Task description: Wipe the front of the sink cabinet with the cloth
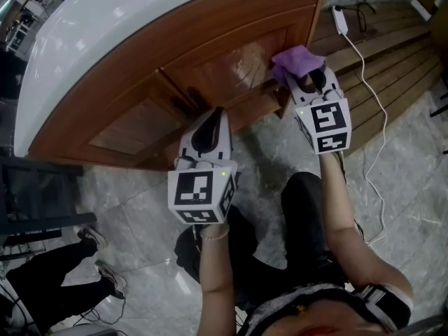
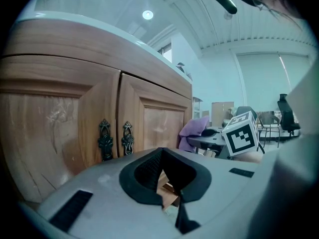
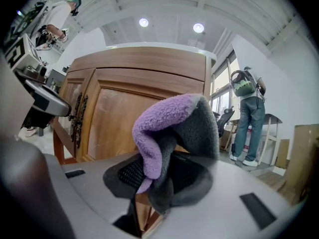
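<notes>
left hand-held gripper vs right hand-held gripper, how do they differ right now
The right hand-held gripper is shut on a purple cloth; the left hand-held gripper has its jaws together on nothing. The right one is up at the cabinet door on the head view's right; the left one aims at the middle, near the door handles. Both are grey and point at the sink cabinet.

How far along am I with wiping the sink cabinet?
Done: the right gripper has the cloth clamped. In hand: it's up at the right door. Left: the left door and the rest; no wipe marks show, so progress is unclear. The left gripper is empty.
</notes>
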The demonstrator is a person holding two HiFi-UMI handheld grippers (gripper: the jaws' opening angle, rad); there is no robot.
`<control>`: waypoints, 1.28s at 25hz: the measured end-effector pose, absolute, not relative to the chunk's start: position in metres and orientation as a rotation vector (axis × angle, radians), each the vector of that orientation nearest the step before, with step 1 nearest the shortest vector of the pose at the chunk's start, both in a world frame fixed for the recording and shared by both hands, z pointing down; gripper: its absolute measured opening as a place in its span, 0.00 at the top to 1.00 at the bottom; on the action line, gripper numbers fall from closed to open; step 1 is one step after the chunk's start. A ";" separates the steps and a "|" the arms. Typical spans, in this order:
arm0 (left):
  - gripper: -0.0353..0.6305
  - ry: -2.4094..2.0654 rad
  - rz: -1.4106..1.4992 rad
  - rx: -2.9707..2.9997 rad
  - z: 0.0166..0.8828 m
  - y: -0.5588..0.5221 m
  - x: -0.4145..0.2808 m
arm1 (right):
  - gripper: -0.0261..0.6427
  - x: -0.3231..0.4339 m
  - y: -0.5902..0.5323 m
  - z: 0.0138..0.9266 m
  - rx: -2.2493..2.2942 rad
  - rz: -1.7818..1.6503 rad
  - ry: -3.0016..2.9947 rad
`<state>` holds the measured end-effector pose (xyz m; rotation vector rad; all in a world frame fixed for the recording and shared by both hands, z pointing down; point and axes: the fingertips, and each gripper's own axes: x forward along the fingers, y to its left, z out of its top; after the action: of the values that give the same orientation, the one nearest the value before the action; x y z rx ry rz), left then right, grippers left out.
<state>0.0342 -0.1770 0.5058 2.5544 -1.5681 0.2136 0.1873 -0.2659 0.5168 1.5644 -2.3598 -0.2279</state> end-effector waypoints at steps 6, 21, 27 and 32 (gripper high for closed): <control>0.95 -1.617 0.199 2.502 0.505 -0.175 0.018 | 0.71 0.119 -0.235 0.534 1.336 -0.192 -2.503; 0.95 -1.676 0.189 2.461 0.505 -0.173 0.000 | 0.71 0.026 -0.205 0.586 1.048 -0.193 -2.570; 0.95 -1.673 0.193 2.461 0.505 -0.173 0.001 | 0.71 0.019 -0.209 0.595 1.058 -0.225 -2.536; 0.95 -1.668 0.205 2.463 0.508 -0.173 0.002 | 0.71 0.020 -0.212 0.597 1.066 -0.215 -2.544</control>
<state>0.0023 -0.1729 0.5079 2.4630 -1.6679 0.2046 0.0201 -0.2117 0.5970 1.0665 -2.5437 -0.2148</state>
